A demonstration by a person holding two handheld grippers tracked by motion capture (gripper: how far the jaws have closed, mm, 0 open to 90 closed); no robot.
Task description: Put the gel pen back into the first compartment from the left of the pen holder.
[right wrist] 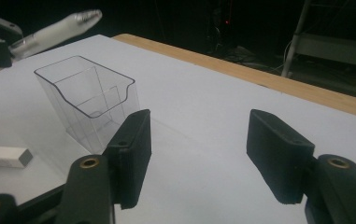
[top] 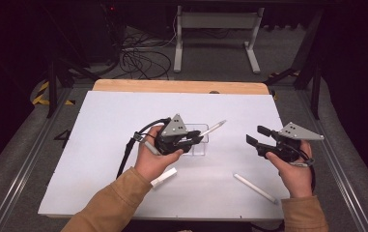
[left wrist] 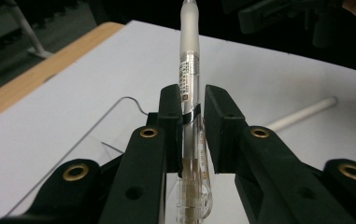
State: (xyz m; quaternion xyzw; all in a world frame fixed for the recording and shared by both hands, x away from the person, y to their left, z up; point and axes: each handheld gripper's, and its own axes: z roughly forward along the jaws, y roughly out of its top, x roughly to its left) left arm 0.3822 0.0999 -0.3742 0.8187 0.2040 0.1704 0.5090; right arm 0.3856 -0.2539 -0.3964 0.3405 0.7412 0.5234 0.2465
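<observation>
The pen [left wrist: 188, 70], a clear-barrelled one with a frosted white upper part, is clamped between the two black jaws of the left gripper [top: 191, 140], which has closed on its barrel. In the high view the pen sticks out past the jaws, slanting up and to the right above the clear plastic holder [top: 200, 145]. In the left gripper view the pen runs straight up the middle of the frame, with the holder's thin rim [left wrist: 119, 105] curving on the white sheet below and to the left of the jaws.

Around it lie other things on the white table top [top: 104, 145]: a short white piece with a dark end [top: 163, 178] just beside the left forearm, and a long white stick [top: 255, 188] lying at a slant near the right hand, well apart from the holder. Nothing stands between the pen and the holder.

A printed label with small black type and a dark square wraps the pen's barrel (the print is too fine to read).

The left hand [top: 153, 157] grips its tool from below, jaws pointing right. The right gripper [top: 258, 136] is held off to the right, jaws standing wide apart with nothing between them, aimed left toward the holder [right wrist: 89, 100].
</observation>
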